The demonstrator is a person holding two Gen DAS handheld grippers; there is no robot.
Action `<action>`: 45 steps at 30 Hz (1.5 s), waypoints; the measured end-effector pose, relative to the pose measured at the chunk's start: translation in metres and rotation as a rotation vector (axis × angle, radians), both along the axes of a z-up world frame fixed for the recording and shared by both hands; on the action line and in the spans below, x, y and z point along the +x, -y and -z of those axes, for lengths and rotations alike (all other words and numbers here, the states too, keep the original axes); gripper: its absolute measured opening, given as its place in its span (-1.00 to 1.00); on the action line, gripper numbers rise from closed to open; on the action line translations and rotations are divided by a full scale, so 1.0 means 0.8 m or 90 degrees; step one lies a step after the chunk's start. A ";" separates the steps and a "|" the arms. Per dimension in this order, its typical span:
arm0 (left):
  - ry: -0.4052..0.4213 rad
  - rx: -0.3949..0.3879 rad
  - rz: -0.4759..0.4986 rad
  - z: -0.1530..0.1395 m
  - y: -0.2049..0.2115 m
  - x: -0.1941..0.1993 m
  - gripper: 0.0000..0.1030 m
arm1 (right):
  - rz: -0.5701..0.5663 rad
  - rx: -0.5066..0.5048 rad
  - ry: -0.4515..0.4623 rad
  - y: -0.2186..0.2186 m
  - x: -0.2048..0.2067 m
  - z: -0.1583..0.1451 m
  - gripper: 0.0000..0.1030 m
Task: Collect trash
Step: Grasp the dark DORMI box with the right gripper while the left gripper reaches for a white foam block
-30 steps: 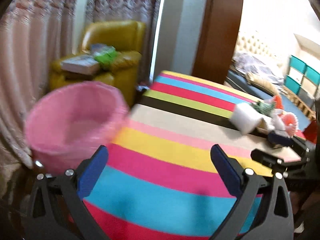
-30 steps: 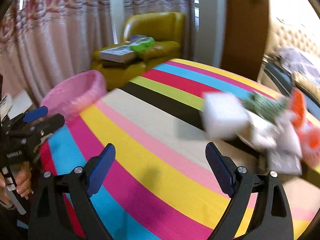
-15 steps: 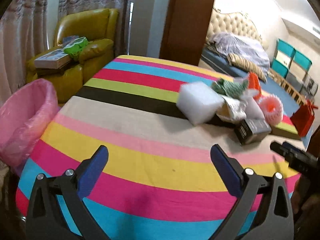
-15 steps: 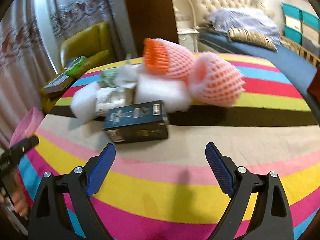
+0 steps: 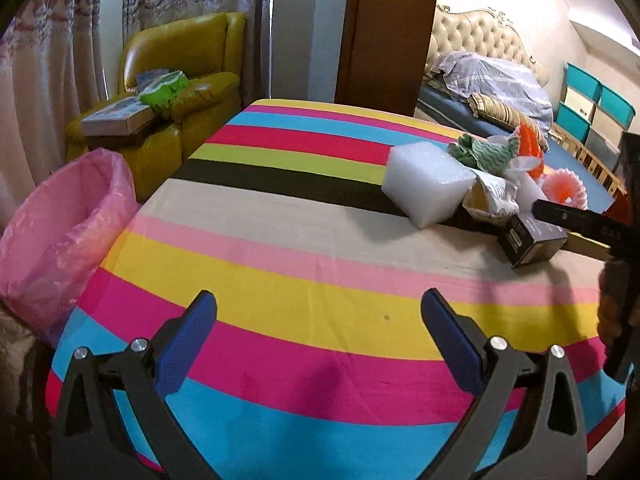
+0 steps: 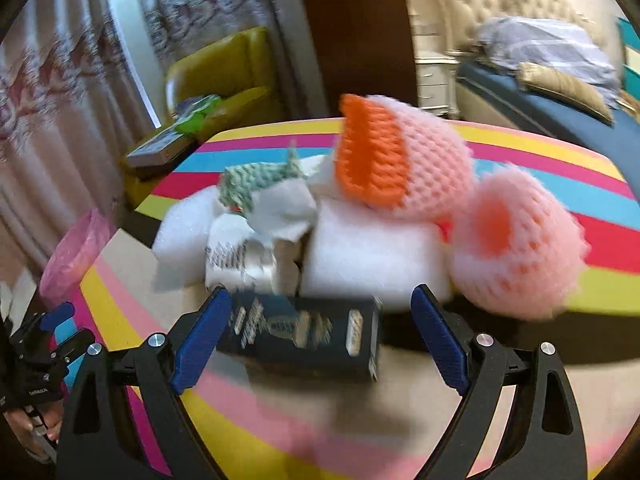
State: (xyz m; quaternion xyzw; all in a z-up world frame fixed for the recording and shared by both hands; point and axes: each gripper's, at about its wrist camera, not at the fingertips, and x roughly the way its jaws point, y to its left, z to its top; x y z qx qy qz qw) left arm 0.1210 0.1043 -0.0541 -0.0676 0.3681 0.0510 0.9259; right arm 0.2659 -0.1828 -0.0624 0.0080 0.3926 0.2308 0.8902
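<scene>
A heap of trash lies on the striped table (image 5: 280,272): a dark box (image 6: 304,336), white foam blocks (image 6: 368,256), crumpled paper (image 6: 240,256), a green-white rag (image 6: 256,180) and two pink-orange foam fruit nets (image 6: 400,160). My right gripper (image 6: 320,332) is open, its fingers straddling the dark box without closing on it. My left gripper (image 5: 320,340) is open and empty over the table's near side. In the left wrist view the box (image 5: 532,240) and a foam block (image 5: 428,184) lie at the far right. A pink-lined bin (image 5: 60,232) stands left of the table.
A yellow armchair (image 5: 184,80) with a flat box and a green bag stands behind the bin by the curtains. A bed (image 5: 492,80) and teal storage boxes (image 5: 588,100) lie behind the table. The left gripper shows in the right wrist view (image 6: 48,336).
My right gripper has swung right and moved up to the heap, so the dark box now sits between its fingers. My left gripper has turned from the bin toward the table.
</scene>
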 end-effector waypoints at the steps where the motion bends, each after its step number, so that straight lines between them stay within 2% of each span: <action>1: 0.000 0.002 -0.002 0.000 -0.002 -0.003 0.92 | -0.013 -0.015 0.007 -0.003 0.001 0.000 0.69; 5: 0.000 0.019 -0.003 0.001 -0.006 -0.011 0.92 | -0.099 0.002 -0.040 -0.004 -0.013 0.004 0.74; 9: -0.004 0.017 -0.019 0.004 -0.015 -0.018 0.92 | -0.189 -0.013 -0.050 -0.013 -0.068 0.008 0.74; 12: -0.003 0.009 -0.033 0.002 -0.024 -0.021 0.92 | -0.228 -0.011 -0.041 -0.016 -0.106 0.006 0.73; 14: -0.001 0.002 -0.041 0.000 -0.030 -0.024 0.92 | -0.208 -0.023 -0.018 -0.012 -0.117 0.001 0.71; 15: -0.001 -0.002 -0.044 -0.001 -0.032 -0.025 0.92 | -0.171 -0.039 -0.004 -0.010 -0.113 -0.003 0.71; 18: 0.001 -0.005 -0.043 -0.003 -0.032 -0.026 0.92 | -0.099 -0.113 0.026 -0.013 -0.090 -0.003 0.70; 23: -0.001 0.009 -0.024 -0.004 -0.020 -0.029 0.92 | -0.110 -0.141 0.005 -0.036 -0.051 0.014 0.62; 27: -0.005 0.018 -0.013 -0.006 -0.013 -0.028 0.92 | -0.116 -0.171 0.017 -0.063 -0.051 0.024 0.35; 30: -0.006 0.028 -0.002 -0.008 -0.008 -0.025 0.92 | -0.113 -0.158 0.037 -0.061 -0.068 0.022 0.06; 33: -0.011 0.045 0.008 -0.010 0.002 -0.016 0.92 | -0.081 -0.153 0.057 -0.048 -0.088 0.016 -0.09; 38: -0.027 0.068 0.042 -0.012 0.030 0.014 0.92 | 0.003 -0.125 0.037 -0.024 -0.105 0.014 -0.16; 42: -0.036 0.050 0.060 -0.016 0.050 0.045 0.92 | 0.057 -0.131 0.043 -0.013 -0.113 0.013 -0.16; 45: -0.023 0.020 0.045 -0.030 0.063 0.074 0.92 | 0.056 -0.133 0.049 -0.012 -0.118 0.014 -0.16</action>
